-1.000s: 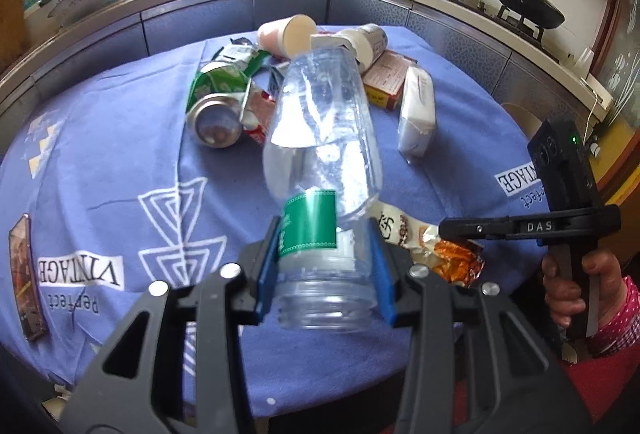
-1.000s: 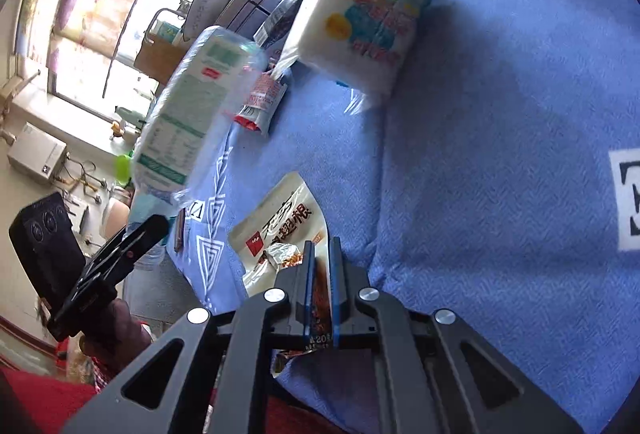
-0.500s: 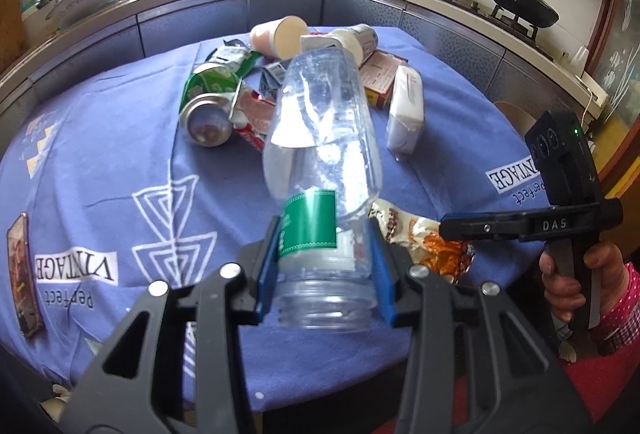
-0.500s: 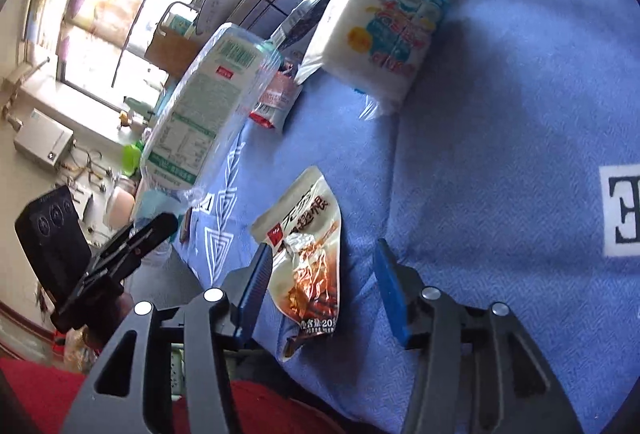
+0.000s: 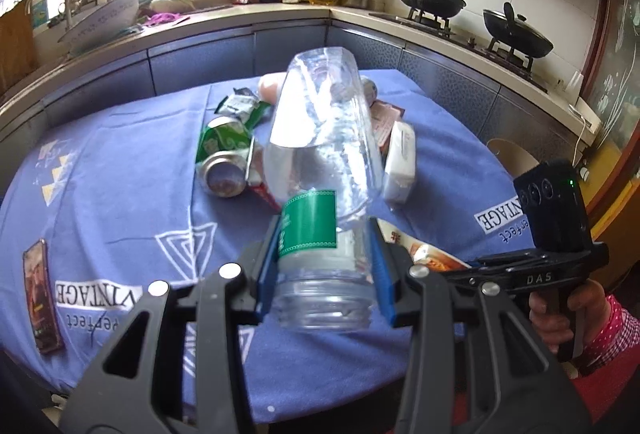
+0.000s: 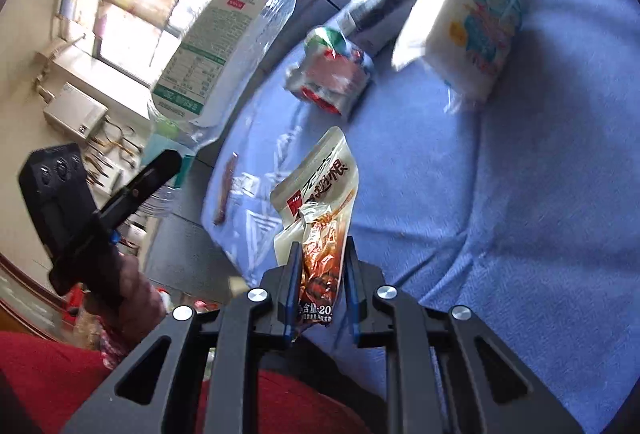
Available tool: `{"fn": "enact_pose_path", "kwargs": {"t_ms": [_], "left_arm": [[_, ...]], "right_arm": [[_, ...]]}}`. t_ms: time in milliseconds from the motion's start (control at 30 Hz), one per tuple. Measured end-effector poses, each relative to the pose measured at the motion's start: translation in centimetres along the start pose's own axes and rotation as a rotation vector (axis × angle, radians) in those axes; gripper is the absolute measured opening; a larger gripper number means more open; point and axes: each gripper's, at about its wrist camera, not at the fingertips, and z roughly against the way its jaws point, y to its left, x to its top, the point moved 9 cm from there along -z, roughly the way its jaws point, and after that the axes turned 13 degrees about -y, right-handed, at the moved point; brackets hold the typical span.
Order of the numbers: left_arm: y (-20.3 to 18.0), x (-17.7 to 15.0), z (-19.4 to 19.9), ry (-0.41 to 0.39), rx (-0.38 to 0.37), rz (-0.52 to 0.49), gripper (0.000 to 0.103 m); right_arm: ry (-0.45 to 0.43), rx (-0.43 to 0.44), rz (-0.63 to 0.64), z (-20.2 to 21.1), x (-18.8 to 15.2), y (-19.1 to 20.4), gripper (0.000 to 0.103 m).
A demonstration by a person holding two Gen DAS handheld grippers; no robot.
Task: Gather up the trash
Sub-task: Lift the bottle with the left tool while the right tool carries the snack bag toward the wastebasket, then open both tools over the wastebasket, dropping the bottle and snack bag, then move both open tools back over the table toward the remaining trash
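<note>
Plastic bottle still clamped in left hand-held gripper; right hand-held gripper closing around snack wrapper.

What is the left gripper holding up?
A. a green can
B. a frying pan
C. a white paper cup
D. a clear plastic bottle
D: the left gripper has its blue pads pressed on the neck end of a clear plastic bottle with a green label, lifted above the blue tablecloth.
</note>
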Motion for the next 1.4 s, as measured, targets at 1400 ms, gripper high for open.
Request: {"fn": "enact_pose_path", "kwargs": {"t_ms": [1400], "left_arm": [[-39.6,2.3,-20.5,0.292,-0.556,-0.267,0.064]], "right_arm": [[-0.939,-0.793,-0.262,33.5,10.3,-23.8,0.051]]}}
